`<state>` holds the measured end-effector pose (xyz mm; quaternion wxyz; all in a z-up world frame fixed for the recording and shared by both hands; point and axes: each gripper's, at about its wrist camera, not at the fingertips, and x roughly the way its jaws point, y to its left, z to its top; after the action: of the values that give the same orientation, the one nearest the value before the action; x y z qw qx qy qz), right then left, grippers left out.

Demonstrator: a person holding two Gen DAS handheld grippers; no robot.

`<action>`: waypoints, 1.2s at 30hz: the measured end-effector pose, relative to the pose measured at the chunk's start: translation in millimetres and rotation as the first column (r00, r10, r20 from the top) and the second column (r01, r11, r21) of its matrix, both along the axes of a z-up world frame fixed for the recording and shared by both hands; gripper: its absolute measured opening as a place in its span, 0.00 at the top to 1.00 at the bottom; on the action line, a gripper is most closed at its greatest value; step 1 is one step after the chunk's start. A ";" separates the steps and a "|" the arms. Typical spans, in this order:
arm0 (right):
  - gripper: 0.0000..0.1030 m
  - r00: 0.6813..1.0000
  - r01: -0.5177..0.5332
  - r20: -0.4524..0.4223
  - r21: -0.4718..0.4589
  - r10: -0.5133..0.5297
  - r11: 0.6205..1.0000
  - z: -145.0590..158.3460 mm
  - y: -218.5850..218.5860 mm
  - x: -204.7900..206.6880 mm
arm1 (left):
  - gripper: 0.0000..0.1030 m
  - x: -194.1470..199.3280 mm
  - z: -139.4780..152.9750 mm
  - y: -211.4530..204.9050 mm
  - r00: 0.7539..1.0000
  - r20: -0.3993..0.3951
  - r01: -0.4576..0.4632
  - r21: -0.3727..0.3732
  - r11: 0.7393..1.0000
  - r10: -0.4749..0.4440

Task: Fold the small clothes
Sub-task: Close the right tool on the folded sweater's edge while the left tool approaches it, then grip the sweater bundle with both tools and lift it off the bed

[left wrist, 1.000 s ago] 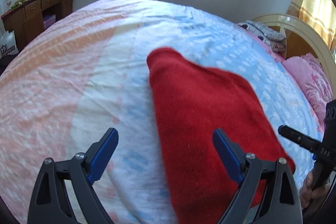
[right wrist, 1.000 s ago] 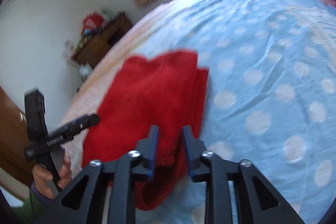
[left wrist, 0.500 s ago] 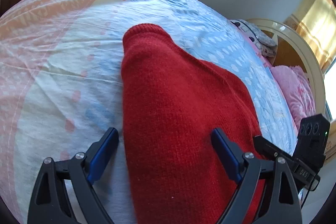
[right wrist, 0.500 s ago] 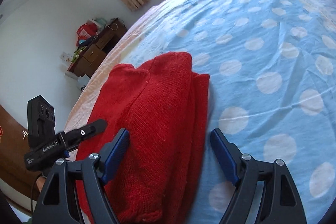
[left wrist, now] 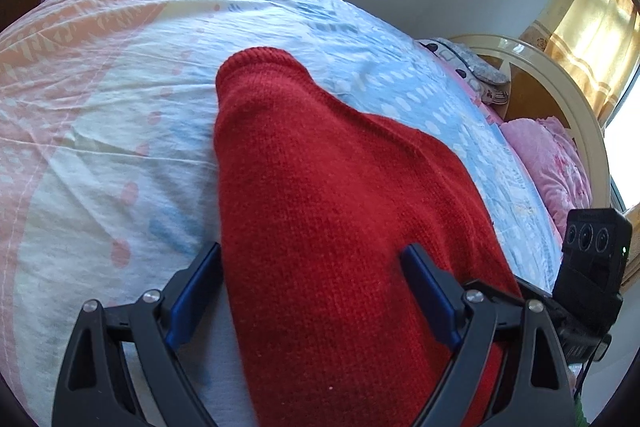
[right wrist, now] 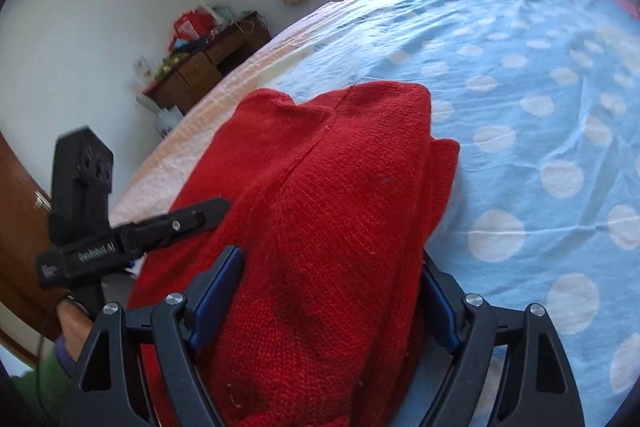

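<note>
A folded red knit sweater [left wrist: 332,211] lies on the bed and also fills the middle of the right wrist view [right wrist: 328,211]. My left gripper [left wrist: 310,293] is open, its blue-padded fingers straddling the sweater's near end. My right gripper [right wrist: 330,297] is open too, with its jaws either side of the other end of the sweater. The left gripper's body shows in the right wrist view [right wrist: 132,235], and the right gripper's body shows in the left wrist view [left wrist: 588,267]. Neither gripper holds the fabric.
The bed sheet [left wrist: 100,115] is pink and blue with dots [right wrist: 540,147]. A curved headboard [left wrist: 560,75] and pink pillow [left wrist: 548,155] are at the right. A wooden desk [right wrist: 204,67] with clutter stands by the wall under a window.
My right gripper opened from shut and both grippers moved in closer, now straddling the sweater's ends. The sweater looms larger in both views.
</note>
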<state>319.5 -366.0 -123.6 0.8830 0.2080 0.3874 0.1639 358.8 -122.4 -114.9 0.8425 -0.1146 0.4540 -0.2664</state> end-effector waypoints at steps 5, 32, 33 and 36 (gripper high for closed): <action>0.19 1.000 -0.009 -0.003 0.039 0.009 0.999 -2.8 -4.2 3.0 | 0.11 -1.2 0.6 -3.6 1.000 0.008 0.003 0.022 1.000 -0.003; 0.57 0.992 0.119 0.034 0.007 -0.119 0.993 53.4 63.0 -85.9 | 0.64 -89.9 63.9 8.6 0.991 0.122 -0.075 0.199 0.977 0.051; 0.57 0.993 0.117 0.030 0.019 -0.118 0.993 53.2 64.9 -89.4 | 0.64 -92.3 64.2 10.8 0.991 0.116 -0.081 0.198 0.977 0.058; 0.57 0.994 0.104 0.017 0.049 -0.104 0.993 54.5 76.9 -96.9 | 0.64 -103.5 65.1 23.6 0.991 0.104 -0.099 0.190 0.977 0.081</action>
<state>222.5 -289.1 -69.1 0.8888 0.2477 0.3634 0.1290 255.3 -98.8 -49.8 0.8816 -0.0392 0.4315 -0.1874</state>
